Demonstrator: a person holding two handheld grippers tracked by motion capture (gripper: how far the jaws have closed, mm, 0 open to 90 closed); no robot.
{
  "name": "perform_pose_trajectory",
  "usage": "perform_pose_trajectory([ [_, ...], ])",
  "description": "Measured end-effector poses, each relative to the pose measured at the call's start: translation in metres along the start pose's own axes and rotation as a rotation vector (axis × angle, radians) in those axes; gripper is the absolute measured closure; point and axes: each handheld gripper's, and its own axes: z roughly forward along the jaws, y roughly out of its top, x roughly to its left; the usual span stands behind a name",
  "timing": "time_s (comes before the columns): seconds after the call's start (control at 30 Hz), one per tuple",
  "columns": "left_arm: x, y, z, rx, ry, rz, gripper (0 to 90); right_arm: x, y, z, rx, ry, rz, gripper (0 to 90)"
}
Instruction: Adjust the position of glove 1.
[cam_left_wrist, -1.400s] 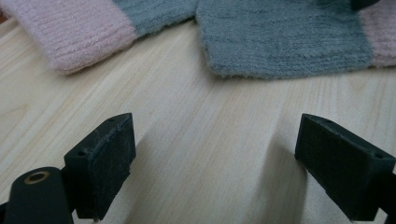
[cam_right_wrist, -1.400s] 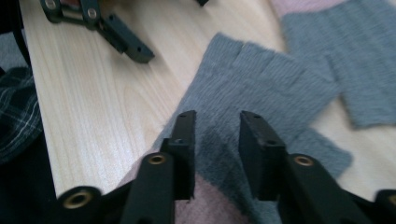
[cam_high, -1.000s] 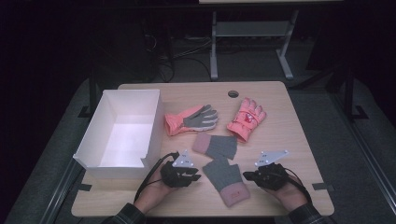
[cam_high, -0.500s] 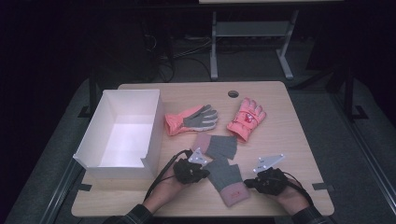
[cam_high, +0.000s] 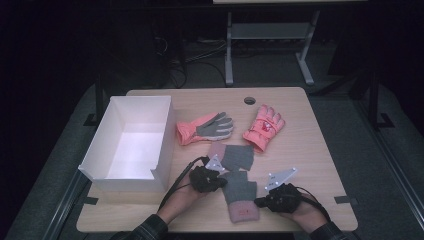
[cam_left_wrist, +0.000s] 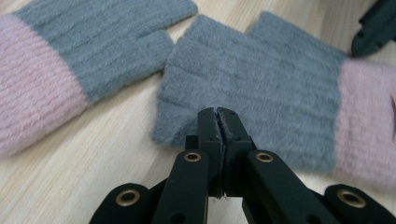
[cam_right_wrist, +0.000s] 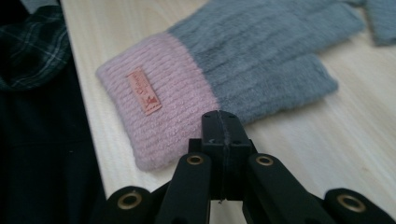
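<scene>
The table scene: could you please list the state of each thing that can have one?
White box: open-topped, nothing inside.
Near knitted glove: flat, left gripper at its fingers.
Far knitted glove: flat.
Two pink gloves: flat, untouched.
Left gripper: shut.
Right gripper: shut, beside the cuff.

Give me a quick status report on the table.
Left hand-held gripper shut at near grey mitten's fingertip edge. Right hand-held gripper shut beside its pink cuff. Nothing in the way.

Right gripper sits low over the table, jaws pressed together on nothing. Just ahead lies the grey glove, pink cuff and label facing up.
</scene>
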Motion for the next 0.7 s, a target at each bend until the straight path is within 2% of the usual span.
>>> perform_pose_trajectory([
  [0.13,0.000,0.004,0.004,-0.001,0.003,0.006,88.5,0.004,0.003,0.004,0.004,0.020,-0.031,89.9],
  [0.27,0.003,0.008,0.006,0.007,-0.004,0.012,89.3,0.008,0.006,0.007,0.000,0.052,-0.033,89.9],
  [0.33,0.003,0.009,0.008,0.005,-0.007,0.013,89.4,0.010,0.007,0.010,0.002,0.060,-0.056,89.9],
  [0.37,0.002,0.010,0.009,-0.005,-0.008,0.003,89.4,0.011,0.008,0.011,0.005,0.067,-0.060,89.9],
  [0.4,0.002,0.011,0.009,0.006,-0.014,0.015,89.4,0.012,0.009,0.012,0.002,0.077,-0.054,89.9],
  [0.5,0.002,0.015,0.014,0.000,-0.031,0.015,89.4,0.014,0.011,0.015,0.004,0.081,-0.073,89.9],
  [0.53,0.000,0.016,0.016,-0.003,-0.030,0.012,89.4,0.015,0.012,0.015,0.007,0.083,-0.071,89.9],
  [0.6,-0.001,0.019,0.018,0.003,-0.027,0.030,89.3,0.016,0.013,0.018,0.001,0.094,-0.079,89.9],
  [0.7,-0.003,0.023,0.023,-0.011,-0.034,0.017,89.4,0.019,0.015,0.021,0.004,0.110,-0.087,89.9],
])
